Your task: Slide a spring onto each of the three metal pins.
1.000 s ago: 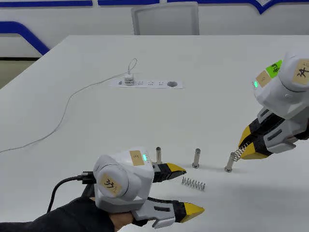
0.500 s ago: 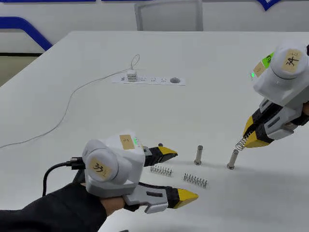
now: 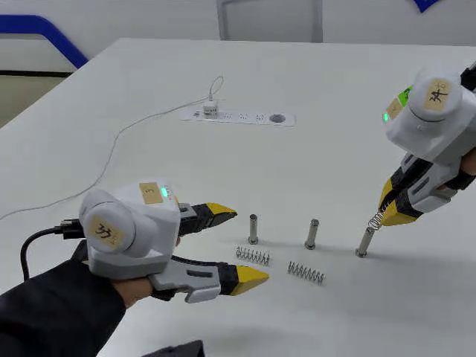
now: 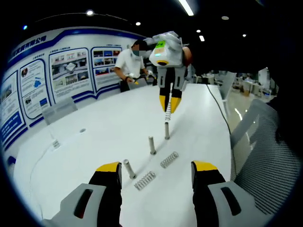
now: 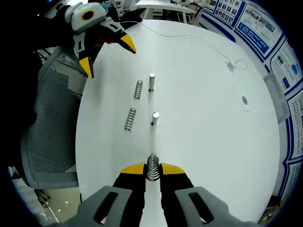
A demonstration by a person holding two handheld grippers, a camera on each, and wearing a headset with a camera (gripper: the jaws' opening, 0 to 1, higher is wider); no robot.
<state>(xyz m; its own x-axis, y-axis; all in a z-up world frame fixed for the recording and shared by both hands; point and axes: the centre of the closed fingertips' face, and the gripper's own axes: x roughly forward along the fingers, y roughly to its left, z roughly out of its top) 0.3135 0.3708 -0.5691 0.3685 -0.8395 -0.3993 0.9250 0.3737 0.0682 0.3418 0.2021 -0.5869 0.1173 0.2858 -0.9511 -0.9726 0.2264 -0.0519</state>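
Table (image 3: pixel 149 97): white (a cable (image 3: pixel 111 152) trails left from the power strip (image 3: pixel 238 117)).
Left gripper (image 3: pixel 250 244): jaws spread wide, holding nothing.
Pins (image 3: pixel 312 233): three, upright in a row, just ahead of the left tips.
Loose springs (image 3: pixel 253 256): two, lying flat beside the pins.
Right gripper (image 5: pixel 152 169): pinching a spring (image 5: pixel 152 165), its lower end at the rightmost pin (image 3: pixel 364 242).
Room: blue-edged wall panels (image 4: pixel 61 66), chair (image 3: pixel 271 18) at the far edge.

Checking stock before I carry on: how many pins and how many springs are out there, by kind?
Metal pins: 3
Springs: 3 (2 lying on the table, 1 in the right gripper)
Total: 6
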